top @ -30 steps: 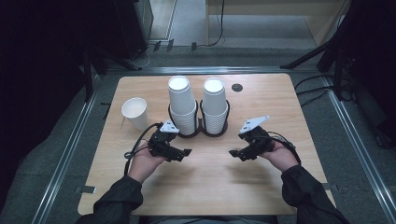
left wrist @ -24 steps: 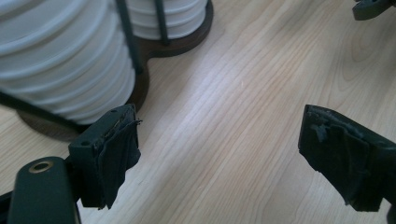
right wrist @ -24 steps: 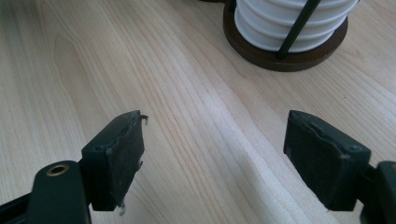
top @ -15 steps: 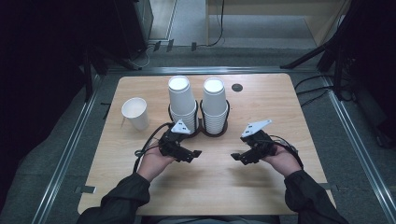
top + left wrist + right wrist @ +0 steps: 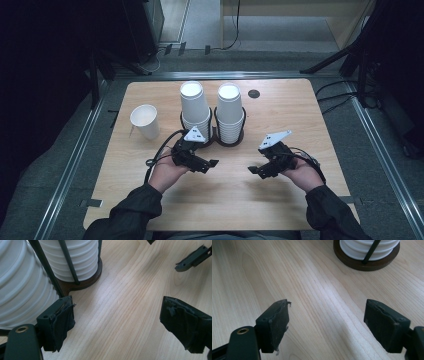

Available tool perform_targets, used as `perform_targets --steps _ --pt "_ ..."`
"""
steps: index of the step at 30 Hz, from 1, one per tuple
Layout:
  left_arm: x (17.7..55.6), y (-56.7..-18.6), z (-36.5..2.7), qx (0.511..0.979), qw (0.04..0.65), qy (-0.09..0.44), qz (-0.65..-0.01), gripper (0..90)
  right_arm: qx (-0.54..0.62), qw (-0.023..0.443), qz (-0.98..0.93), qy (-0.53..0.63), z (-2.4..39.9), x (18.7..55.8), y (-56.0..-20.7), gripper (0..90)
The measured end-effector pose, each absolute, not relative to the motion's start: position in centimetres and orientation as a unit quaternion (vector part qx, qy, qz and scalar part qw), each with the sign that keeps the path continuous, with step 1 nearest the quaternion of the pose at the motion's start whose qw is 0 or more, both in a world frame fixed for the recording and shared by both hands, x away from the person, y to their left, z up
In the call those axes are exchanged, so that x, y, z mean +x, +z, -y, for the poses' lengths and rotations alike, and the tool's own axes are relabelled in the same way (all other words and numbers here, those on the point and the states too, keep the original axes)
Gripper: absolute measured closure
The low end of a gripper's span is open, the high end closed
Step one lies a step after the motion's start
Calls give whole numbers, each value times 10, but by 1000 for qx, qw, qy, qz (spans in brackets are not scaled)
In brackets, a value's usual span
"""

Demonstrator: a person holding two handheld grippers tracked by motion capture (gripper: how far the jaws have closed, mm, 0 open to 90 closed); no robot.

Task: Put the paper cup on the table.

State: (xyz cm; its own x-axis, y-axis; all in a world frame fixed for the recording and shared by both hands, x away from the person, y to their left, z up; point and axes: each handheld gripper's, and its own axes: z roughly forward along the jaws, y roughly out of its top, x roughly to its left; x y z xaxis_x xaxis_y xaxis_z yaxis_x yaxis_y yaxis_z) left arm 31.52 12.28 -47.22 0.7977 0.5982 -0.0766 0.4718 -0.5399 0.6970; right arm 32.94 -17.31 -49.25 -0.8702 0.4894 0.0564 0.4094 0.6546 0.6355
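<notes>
Two tall stacks of white paper cups, the left stack (image 5: 195, 110) and the right stack (image 5: 230, 111), stand upside down in a dark two-ring holder (image 5: 218, 136) at mid-table. My left gripper (image 5: 207, 165) lies just in front of the left stack (image 5: 20, 290), open, with bare wood between its pads (image 5: 58, 325). My right gripper (image 5: 255, 171) is held to the front right of the holder, also open and holding nothing. Its own view shows the holder's round base (image 5: 362, 263) ahead, past wide-apart pads (image 5: 275, 322).
A single white cup (image 5: 144, 121) stands alone on the left part of the wooden table (image 5: 300, 125). A small dark round hole (image 5: 254, 93) sits behind the stacks. Metal rails run along the table's sides, and cables trail on the floor at the right.
Both grippers have drifted slightly toward the near edge. The left one has turned to point more to the right. The jaws stay as wide as before.
</notes>
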Motion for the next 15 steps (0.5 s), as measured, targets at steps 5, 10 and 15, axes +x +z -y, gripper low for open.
perform_targets --steps 5,10,15 --pt "316 -473 -124 874 366 84 -307 121 247 57 -906 339 172 331 -492 204" --pt "316 -474 -126 874 365 83 -310 120 241 58 -909 335 170 331 -493 204" --pt "316 -474 -127 873 365 83 -312 120 240 57 -910 332 170 331 -493 204"
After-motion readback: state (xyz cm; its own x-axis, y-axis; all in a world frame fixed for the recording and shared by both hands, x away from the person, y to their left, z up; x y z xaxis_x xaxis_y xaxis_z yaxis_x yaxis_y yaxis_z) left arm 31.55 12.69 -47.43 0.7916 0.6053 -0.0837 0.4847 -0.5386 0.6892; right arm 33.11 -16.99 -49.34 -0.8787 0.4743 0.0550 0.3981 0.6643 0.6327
